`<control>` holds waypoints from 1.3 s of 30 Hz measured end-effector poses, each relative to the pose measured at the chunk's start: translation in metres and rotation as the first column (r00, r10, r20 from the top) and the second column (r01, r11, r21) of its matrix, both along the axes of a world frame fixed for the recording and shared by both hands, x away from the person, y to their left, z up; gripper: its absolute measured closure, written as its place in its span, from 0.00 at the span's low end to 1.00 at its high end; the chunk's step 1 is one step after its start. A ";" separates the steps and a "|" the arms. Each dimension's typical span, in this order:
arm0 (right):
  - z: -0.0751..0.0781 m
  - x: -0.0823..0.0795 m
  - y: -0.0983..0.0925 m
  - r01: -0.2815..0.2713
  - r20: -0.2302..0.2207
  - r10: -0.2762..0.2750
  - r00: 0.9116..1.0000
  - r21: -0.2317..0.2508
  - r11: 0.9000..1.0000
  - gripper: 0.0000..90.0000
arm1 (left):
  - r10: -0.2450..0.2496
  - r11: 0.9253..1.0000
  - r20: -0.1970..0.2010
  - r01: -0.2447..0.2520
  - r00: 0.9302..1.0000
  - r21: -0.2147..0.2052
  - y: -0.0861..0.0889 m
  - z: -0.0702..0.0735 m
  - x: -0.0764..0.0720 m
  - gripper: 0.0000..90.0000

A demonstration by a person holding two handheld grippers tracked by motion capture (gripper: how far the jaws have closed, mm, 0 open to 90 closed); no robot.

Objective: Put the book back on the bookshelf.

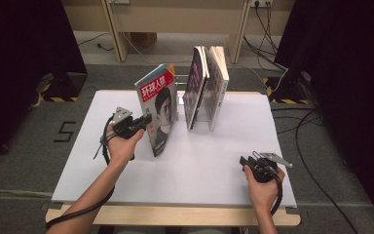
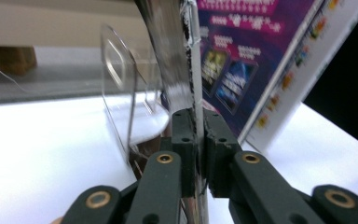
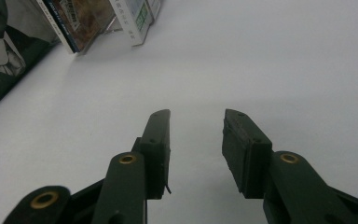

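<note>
The jaws of the left gripper (image 2: 198, 140) are pinched on the edge of a magazine (image 1: 158, 108), pads pressed flat against both faces of the thin stack of pages with no gap showing. In the high view this gripper (image 1: 143, 121) meets the magazine's left edge about halfway up, while the magazine stands on its lower edge on the white worktop (image 1: 199, 165), tilted back, its cover with red title and portrait facing the person. The left hand (image 1: 121, 146) holds the gripper from below and to the left. Just behind the magazine stands a clear plastic rack (image 2: 121, 93), and to its right 2 more magazines (image 1: 205, 85) stand leaning in it, well above the worktop's middle; the nearest one's purple cover (image 2: 242, 60) shows beyond the jaws in the left gripper view. The jaws of the right gripper (image 3: 196, 140) stand apart with nothing between them, only bare worktop ahead. That gripper (image 1: 253, 163) sits near the worktop's front right corner, well apart from the magazines, in the right hand (image 1: 263, 187)
</note>
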State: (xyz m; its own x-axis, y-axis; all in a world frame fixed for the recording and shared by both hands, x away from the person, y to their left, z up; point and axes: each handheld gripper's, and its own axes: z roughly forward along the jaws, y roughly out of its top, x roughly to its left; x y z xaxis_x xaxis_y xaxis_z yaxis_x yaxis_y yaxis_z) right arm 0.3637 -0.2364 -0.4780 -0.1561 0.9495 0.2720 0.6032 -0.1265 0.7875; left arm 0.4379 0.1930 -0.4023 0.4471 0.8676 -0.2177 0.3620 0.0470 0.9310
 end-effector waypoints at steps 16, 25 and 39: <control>-0.003 0.001 -0.001 -0.005 -0.027 0.005 1.000 0.015 1.000 0.68 | 0.033 0.998 -0.068 -0.036 0.997 -0.042 -0.006 0.014 0.027 0.73; -0.004 0.002 -0.002 -0.009 -0.029 0.009 1.000 0.014 1.000 0.68 | 0.012 0.999 -0.069 -0.015 0.998 -0.039 -0.014 0.029 0.036 0.80; -0.006 0.003 -0.003 -0.007 -0.043 0.008 0.999 0.019 1.000 0.68 | -0.034 0.999 -0.120 0.032 0.992 -0.017 -0.022 0.036 0.040 0.90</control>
